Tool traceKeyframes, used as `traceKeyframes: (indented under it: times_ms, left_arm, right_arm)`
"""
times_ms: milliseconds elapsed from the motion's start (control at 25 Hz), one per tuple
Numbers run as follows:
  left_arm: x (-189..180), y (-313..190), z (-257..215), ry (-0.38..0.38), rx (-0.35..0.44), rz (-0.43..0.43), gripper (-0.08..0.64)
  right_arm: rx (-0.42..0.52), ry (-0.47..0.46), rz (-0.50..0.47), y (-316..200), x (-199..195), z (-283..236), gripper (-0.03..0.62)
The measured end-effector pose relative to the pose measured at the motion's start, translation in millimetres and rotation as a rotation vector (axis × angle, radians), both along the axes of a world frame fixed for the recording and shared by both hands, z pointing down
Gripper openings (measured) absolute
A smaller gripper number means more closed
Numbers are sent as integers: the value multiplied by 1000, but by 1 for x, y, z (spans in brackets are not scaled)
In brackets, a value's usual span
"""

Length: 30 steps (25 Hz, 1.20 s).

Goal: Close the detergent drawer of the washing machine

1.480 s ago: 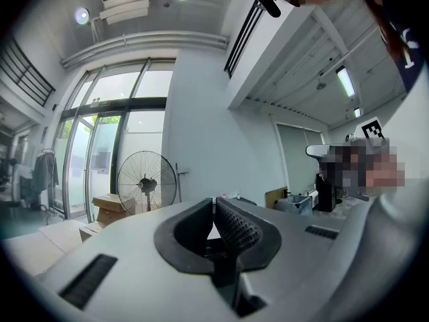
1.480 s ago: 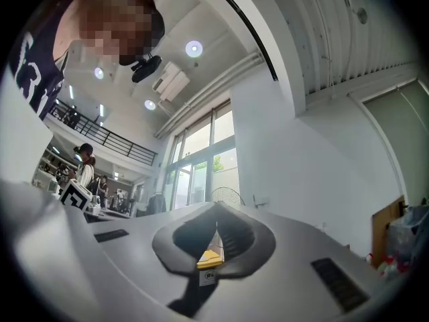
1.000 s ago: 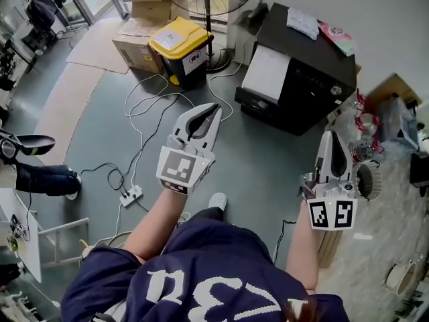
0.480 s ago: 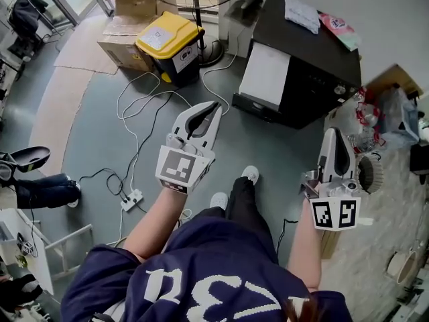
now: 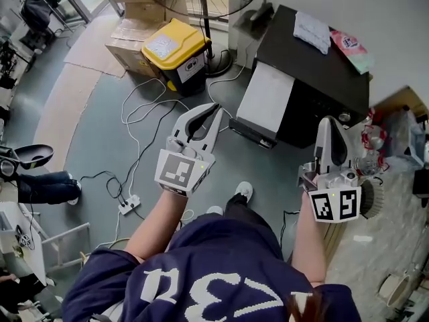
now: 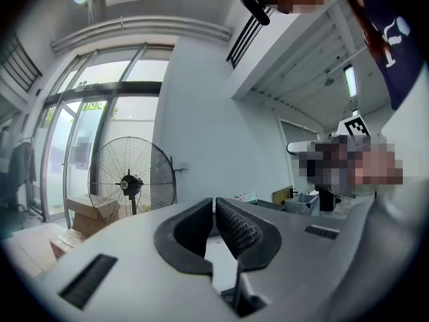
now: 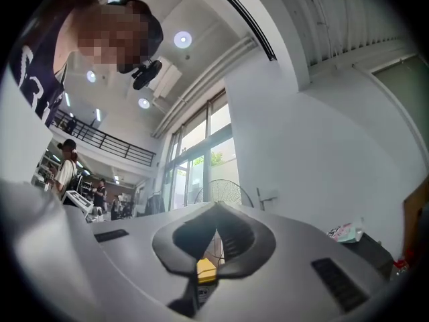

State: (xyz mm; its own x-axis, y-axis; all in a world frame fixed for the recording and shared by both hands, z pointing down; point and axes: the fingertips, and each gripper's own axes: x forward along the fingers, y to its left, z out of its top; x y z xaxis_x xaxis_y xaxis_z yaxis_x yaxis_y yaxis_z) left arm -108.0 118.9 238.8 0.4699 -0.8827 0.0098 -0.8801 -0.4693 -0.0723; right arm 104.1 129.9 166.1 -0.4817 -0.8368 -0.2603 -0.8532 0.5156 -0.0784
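Note:
The black washing machine [image 5: 320, 72], with a white front panel [image 5: 267, 99], stands against the wall at the upper right of the head view. I cannot make out its detergent drawer from here. My left gripper [image 5: 213, 110] is held out over the grey floor, left of the machine, shut and empty. My right gripper [image 5: 330, 122] hovers by the machine's near right corner, shut with nothing in it. In the left gripper view the jaws [image 6: 214, 204] meet at the tips. The right gripper view shows the same of the right gripper [image 7: 216, 208], which points at the white wall.
A yellow-lidded bin [image 5: 177, 48], a standing fan [image 5: 216, 60] and cardboard boxes [image 5: 143, 11] stand left of the machine. Cables [image 5: 143, 113] and a power strip [image 5: 129, 204] lie on the floor. A white cloth [image 5: 312, 25] and a pink packet [image 5: 348, 45] rest on the machine. Clutter [image 5: 379, 139] fills the right.
The person has stepped toward the washing machine, which now sits nearer both grippers. Both grippers were carried forward with it and stayed shut and empty.

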Motion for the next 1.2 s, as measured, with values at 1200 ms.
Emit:
traceKeyframes:
  times_ms: [1200]
  left_arm:
    - [48,-250,29,25,-17,131,32]
  right_arm:
    - [-94,9,144,-219,53,51,14]
